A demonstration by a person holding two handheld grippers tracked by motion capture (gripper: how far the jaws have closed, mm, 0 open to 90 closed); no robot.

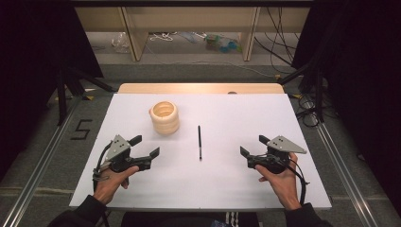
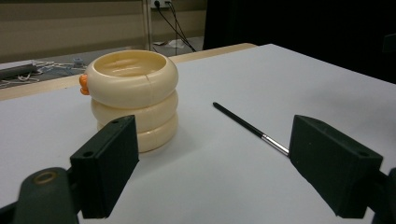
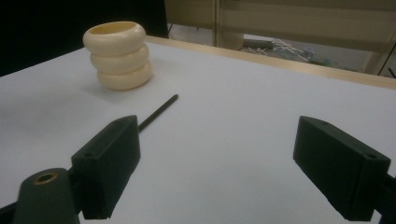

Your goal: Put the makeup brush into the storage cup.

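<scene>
Jaws: both pairs stand spread wide with nothing between them. The left gripper (image 1: 144,146) rests at the near left of the white table (image 1: 236,189), the right gripper (image 1: 254,145) at the near right, each held in a hand and pointing inward and forward.

Things in play: a thin black pen (image 1: 199,141) lies flat near the middle of the table, between the two grippers, running near to far. A cream holder (image 1: 165,117), shaped like three stacked rings and open at the top, stands upright beyond the left gripper, to the left of the pen and apart from it. The left gripper view shows the pen's metal-banded end (image 2: 273,142) toward the near side and a small orange part (image 2: 83,85) on the holder's side.

Judgement: the work looks like picking up the pen and standing it in the holder; no contact yet, so this is the approach.

Notes for doing it well:
- The pen is thin and flat on the table, so bring the jaws down astride it, tips nearly on the surface, across its length.
- Grip off-centre, toward one end, so the free end can point down into the holder.
- The holder looks light; steady it with the left gripper if it might tip.
- Lower the pen inside the rim before letting go.
</scene>
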